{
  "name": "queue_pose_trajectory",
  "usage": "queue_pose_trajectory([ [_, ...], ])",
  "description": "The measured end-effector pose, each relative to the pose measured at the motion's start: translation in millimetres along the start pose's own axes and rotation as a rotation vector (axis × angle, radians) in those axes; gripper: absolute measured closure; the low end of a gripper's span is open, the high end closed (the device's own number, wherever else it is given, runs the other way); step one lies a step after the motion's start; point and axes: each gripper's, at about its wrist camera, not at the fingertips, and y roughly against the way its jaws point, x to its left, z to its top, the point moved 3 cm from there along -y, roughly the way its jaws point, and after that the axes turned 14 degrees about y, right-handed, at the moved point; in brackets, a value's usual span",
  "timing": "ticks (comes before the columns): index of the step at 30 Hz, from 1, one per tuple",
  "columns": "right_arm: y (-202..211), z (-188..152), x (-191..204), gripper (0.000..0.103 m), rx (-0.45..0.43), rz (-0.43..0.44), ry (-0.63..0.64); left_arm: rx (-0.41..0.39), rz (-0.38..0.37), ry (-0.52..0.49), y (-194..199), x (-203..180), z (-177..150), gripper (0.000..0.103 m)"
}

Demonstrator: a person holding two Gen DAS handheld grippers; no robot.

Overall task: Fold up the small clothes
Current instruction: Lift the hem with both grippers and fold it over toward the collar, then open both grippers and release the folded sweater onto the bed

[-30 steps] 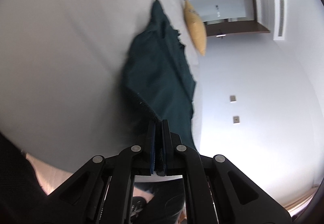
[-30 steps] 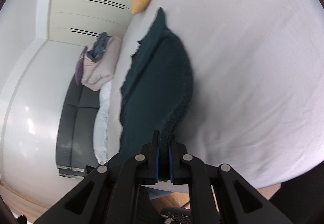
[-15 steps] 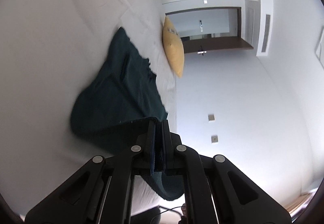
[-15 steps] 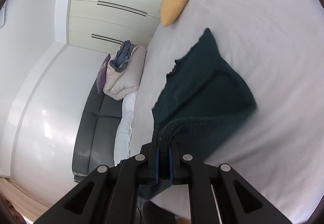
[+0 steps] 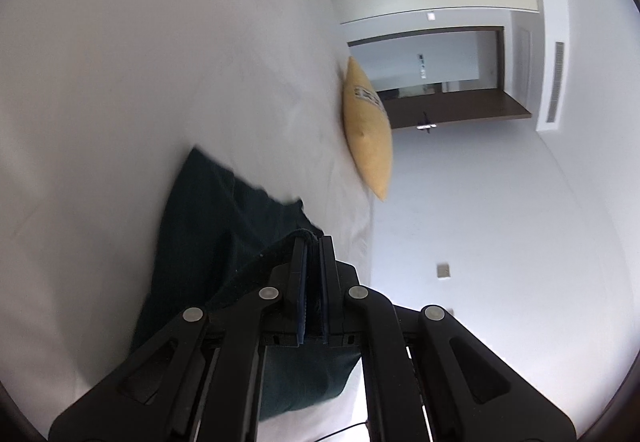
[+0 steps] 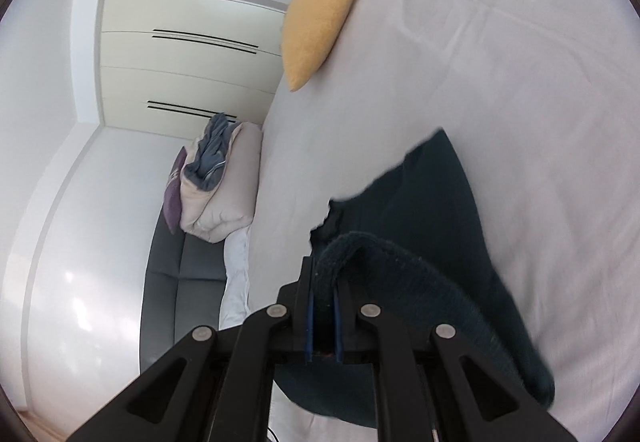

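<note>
A small dark green garment [image 5: 208, 226] lies on the white bed sheet [image 5: 140, 62], its near edge lifted and carried over the part that lies flat. My left gripper [image 5: 312, 242] is shut on one corner of that lifted edge. In the right wrist view the same dark green garment [image 6: 432, 202] shows with a thick ribbed hem [image 6: 400, 262] arching up from my right gripper [image 6: 322, 266], which is shut on it. Its far end rests flat on the white bed sheet [image 6: 500, 62].
A yellow cushion [image 5: 366, 130] stands at the bed's far edge, seen too in the right view as a yellow cushion [image 6: 320, 14]. A pile of folded bedding [image 6: 216, 186] sits on a grey sofa [image 6: 180, 282]. Wardrobe doors [image 6: 180, 54] and a doorway [image 5: 432, 74] lie beyond.
Both grippers have carried the garment's held edge forward over the bed. The garment, stretched out long before, now lies shorter with its near part doubled over. The cushion looms closer.
</note>
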Motion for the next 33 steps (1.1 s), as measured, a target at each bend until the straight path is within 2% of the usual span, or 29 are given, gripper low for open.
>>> queue_pose_trajectory([
  [6, -42.5, 23.9, -24.2, 0.094, 0.019, -0.029, -0.035, -0.016, 0.039, -0.002, -44.3, 4.4, 34.8, 0.099],
  [11, -61.3, 34.8, -40.2, 0.094, 0.032, -0.022, -0.076, -0.027, 0.065, 0.015, -64.0, 23.1, 47.5, 0.099],
  [15, -68.2, 34.5, -43.0, 0.094, 0.040, -0.039, -0.073, -0.035, 0.084, 0.029, -73.7, 36.8, 56.9, 0.099],
  [23, -76.6, 42.5, -48.8, 0.094, 0.027, -0.071, -0.083, -0.020, 0.112, 0.047, -98.3, 39.7, 67.4, 0.099],
  [27, -74.4, 50.3, -62.4, 0.091, -0.019, -0.092, -0.126, -0.004, 0.117, 0.082, -117.2, 46.2, 75.8, 0.099],
  [28, -73.5, 51.9, -64.8, 0.087, -0.029, -0.090, -0.132, 0.004, 0.103, 0.101, -121.0, 48.4, 77.9, 0.099],
  [29, -72.0, 52.9, -68.2, 0.068, -0.038, -0.090, -0.142, 0.018, 0.090, 0.122, -124.2, 51.5, 79.4, 0.097],
  [31, -62.1, 53.0, -72.4, 0.042, -0.080, -0.101, -0.158, 0.028, 0.076, 0.155, -128.7, 54.4, 85.7, 0.095],
  [32, -56.4, 53.7, -72.2, 0.042, -0.105, -0.096, -0.152, 0.030, 0.067, 0.159, -124.0, 56.5, 86.0, 0.092],
  [33, -52.0, 54.4, -72.1, 0.042, -0.116, -0.095, -0.147, 0.032, 0.054, 0.157, -122.1, 55.2, 87.8, 0.081],
])
